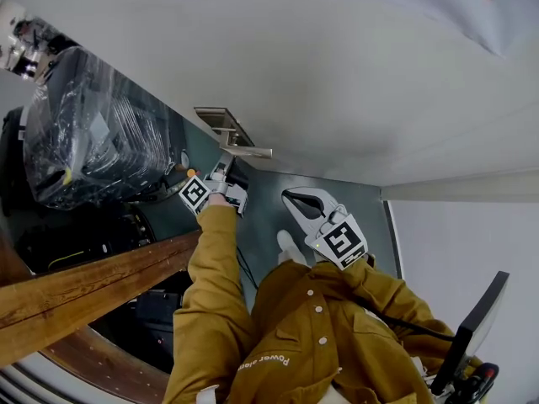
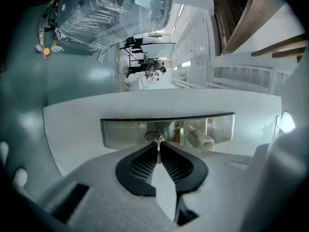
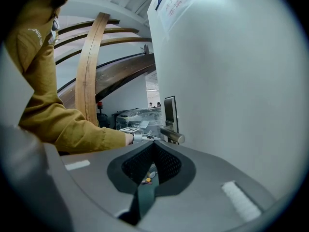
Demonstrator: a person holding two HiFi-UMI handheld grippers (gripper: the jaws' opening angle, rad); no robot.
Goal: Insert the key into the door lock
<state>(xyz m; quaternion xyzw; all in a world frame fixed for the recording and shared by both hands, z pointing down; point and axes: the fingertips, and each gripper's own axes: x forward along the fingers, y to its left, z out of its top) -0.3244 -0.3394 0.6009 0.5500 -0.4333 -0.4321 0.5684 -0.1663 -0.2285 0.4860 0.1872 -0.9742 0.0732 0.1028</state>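
- At the white door (image 1: pixel 354 82), left gripper (image 2: pixel 158 151) points level at the long silver metal lock plate (image 2: pixel 125 129). Its fingers (image 2: pixel 181 166) are clamped on a small thin silver metal key (image 2: pixel 158 148).
- That key shows edge-on, tip right at the round silver keyhole cylinder (image 2: pixel 154 137). How deep it sits is unclear.
- Just beside the cylinder, the silver lever handle (image 2: pixel 200 139) is untouched.
- Well back from the lock, right gripper (image 3: pixel 152 146) has its fingers pressed together with nothing between them.
- Handling guess: the key is light, stiff, flat and slick, so it will likely swivel or slip in the pads if pushed off-axis.
- Best hold is on the wide head, flat faces against the pads, blade left free.
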